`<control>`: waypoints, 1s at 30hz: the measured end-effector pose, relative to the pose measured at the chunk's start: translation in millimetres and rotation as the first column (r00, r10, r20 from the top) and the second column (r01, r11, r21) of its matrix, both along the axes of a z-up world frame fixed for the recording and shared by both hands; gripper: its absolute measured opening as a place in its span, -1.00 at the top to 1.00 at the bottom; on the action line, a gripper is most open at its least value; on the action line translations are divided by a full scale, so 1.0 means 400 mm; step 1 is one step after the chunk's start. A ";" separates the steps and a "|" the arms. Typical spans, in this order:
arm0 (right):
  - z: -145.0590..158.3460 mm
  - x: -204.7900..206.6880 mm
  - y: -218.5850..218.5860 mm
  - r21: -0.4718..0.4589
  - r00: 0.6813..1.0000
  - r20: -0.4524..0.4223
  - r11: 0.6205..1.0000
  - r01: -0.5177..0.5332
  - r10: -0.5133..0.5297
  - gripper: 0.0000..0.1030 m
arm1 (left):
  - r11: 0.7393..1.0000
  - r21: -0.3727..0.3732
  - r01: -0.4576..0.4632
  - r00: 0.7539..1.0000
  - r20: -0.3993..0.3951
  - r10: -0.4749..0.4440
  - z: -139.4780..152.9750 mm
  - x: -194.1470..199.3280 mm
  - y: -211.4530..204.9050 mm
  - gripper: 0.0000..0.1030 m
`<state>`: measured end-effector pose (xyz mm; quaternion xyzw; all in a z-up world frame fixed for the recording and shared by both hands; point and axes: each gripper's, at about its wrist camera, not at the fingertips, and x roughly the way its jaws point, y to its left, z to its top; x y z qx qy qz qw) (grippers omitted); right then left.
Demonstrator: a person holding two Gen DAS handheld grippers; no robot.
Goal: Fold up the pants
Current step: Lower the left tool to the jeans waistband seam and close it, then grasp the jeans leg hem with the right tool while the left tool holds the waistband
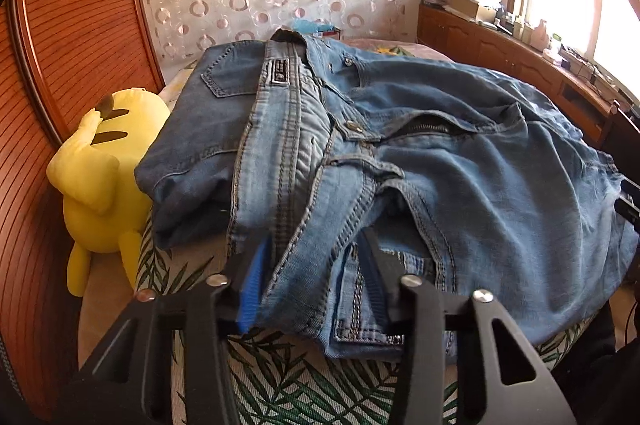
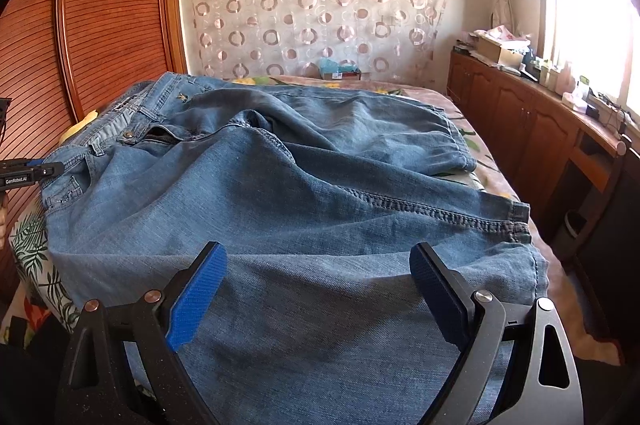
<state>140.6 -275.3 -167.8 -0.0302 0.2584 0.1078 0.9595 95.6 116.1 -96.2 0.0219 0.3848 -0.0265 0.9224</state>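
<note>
- Mostly, we see blue denim jeans [image 1: 400, 153] spread over a bed with a leaf-print cover [image 1: 280, 377]; in the right wrist view the jeans [image 2: 304, 209] fill the foreground, and their lower edge is hidden under the gripper frame.
- We cannot make out the far end of the bed, which is masked by the denim, and the window [image 2: 592, 9] is washed out by glare.
- We can read "GenRobot.AI" on the black body of the left gripper [image 2: 44, 170] where it enters at the left edge of the right wrist view; the small dark patch [image 1: 279, 76] on the waistband carries writing too small for us to read.
- We see the left gripper [image 1: 316, 257] at the waistband end, its jaws partly closed around a bunched fold of denim near the fly, with fabric pressed between the blue pads [image 1: 256, 285].
- We see the right gripper [image 2: 318, 257] with its jaws wide apart over a trouser leg; the pads sit just above or on the cloth, and we cannot tell which.
- We note a yellow plush toy [image 1: 100, 185] beside the jeans, against the wooden slatted wardrobe [image 1: 68, 45].
</note>
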 end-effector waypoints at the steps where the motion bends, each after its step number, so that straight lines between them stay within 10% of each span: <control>1: 0.002 0.005 -0.002 0.001 1.000 -0.002 1.000 0.002 -0.002 -0.82 | 1.000 0.001 -0.004 1.000 0.002 0.004 -0.001 -0.004 0.003 0.41; 5: 0.001 0.000 -0.018 -0.002 1.000 -0.006 1.000 0.017 -0.017 -0.82 | 0.999 -0.036 0.010 1.000 0.025 -0.009 0.019 -0.027 0.013 0.83; 21: 0.025 -0.085 -0.143 -0.001 0.993 -0.084 0.996 0.088 -0.088 -0.57 | 0.996 -0.048 -0.074 0.996 0.037 0.076 0.016 -0.096 0.067 0.85; 30: 0.054 -0.157 -0.193 -0.031 0.982 -0.140 0.992 0.121 -0.124 -0.50 | 0.996 -0.028 -0.086 0.995 0.047 0.087 0.034 -0.121 0.058 0.33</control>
